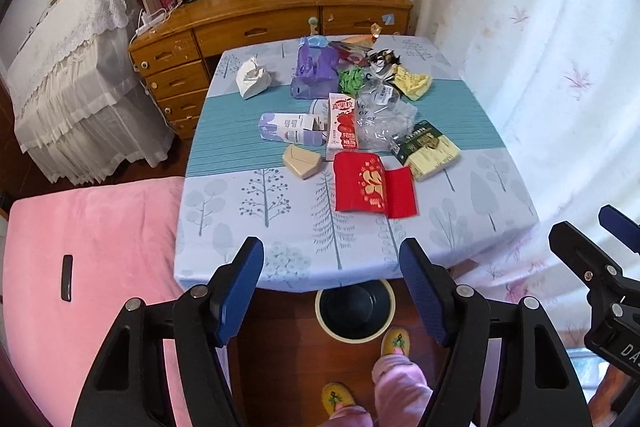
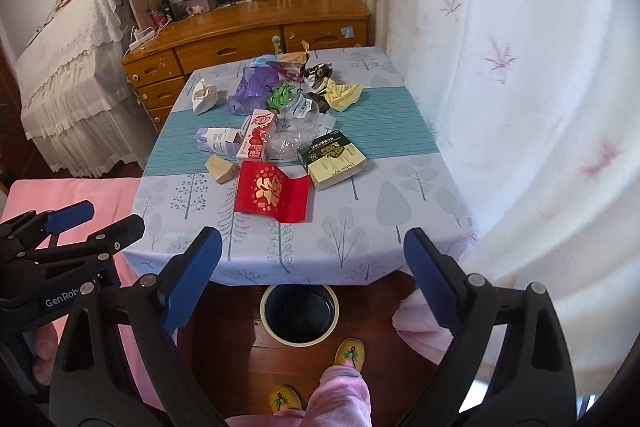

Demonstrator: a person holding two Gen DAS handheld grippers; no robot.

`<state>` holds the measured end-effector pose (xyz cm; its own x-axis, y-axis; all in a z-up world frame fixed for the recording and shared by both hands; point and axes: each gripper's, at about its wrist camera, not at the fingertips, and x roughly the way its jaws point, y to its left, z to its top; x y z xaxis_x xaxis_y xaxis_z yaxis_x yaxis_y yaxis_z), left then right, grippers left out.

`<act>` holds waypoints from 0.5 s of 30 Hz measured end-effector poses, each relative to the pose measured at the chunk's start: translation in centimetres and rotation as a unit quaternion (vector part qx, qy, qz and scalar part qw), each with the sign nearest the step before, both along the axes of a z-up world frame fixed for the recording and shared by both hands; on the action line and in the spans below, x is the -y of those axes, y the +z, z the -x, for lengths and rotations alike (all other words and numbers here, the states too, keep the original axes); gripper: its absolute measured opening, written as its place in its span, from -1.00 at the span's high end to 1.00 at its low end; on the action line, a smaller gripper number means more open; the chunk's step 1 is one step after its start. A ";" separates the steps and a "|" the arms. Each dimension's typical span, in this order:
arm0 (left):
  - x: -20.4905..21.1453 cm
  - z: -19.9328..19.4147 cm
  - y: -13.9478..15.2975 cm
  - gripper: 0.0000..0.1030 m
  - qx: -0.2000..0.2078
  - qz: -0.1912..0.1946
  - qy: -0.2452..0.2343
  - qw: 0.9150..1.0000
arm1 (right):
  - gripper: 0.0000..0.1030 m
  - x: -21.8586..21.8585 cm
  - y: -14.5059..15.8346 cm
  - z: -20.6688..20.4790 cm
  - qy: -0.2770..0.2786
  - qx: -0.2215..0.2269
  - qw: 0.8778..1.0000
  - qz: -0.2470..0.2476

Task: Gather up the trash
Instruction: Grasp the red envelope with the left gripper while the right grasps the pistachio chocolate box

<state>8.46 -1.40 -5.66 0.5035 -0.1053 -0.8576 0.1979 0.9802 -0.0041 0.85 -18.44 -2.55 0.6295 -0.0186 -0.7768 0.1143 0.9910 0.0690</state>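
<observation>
Left gripper (image 1: 331,281) and right gripper (image 2: 312,263): jaws spread wide, nothing held, poised above near table edge (image 2: 280,267). Trash clustered from table centre toward 12 o'clock; bin (image 2: 300,315) on floor at 6 o'clock. One red envelope (image 2: 272,193), nearest: probably light, thin, floppy; best pinched at an edge. Two cartons (image 2: 254,139), one yellow-green box (image 2: 336,163): likely hollow, crushable. Crumpled clear plastic (image 2: 288,141): apparently slippery.

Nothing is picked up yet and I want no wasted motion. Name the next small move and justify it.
Probably reach the right gripper forward and down onto the red envelope. Both grippers are open and empty, the left gripper included; the envelope lies nearest the table's front edge, right above the bin on the floor.
</observation>
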 end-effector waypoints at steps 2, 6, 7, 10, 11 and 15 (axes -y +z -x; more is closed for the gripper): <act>0.8 -2.2 -1.3 -0.39 -0.016 0.003 0.012 1.000 | -0.75 1.1 -0.9 -2.2 0.009 -0.006 1.000 -0.005; 2.3 -7.2 -5.4 -0.39 -0.065 0.041 0.034 0.997 | -0.71 3.8 -3.2 -7.0 0.034 -0.020 0.999 -0.015; 2.6 -8.3 -6.6 -0.39 -0.075 0.049 0.042 0.995 | -0.71 4.5 -4.0 -8.3 0.041 -0.024 0.999 -0.017; 3.5 -11.6 -10.3 -0.40 -0.099 0.065 0.074 0.990 | -0.71 6.5 -6.8 -12.2 0.065 -0.044 0.997 -0.023; 3.7 -12.5 -11.3 -0.40 -0.104 0.068 0.080 0.989 | -0.71 7.1 -7.7 -13.3 0.071 -0.048 0.996 -0.024; 5.4 -15.8 -16.1 -0.40 -0.134 0.074 0.085 0.985 | -0.72 9.2 -11.9 -17.8 0.080 -0.065 0.994 -0.024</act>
<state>24.25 -6.76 -21.77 0.2822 -0.1718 -0.9438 0.0034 0.9840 -0.1781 18.70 -27.68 -14.46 0.5161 0.1122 -0.8491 -0.0335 0.9933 0.1108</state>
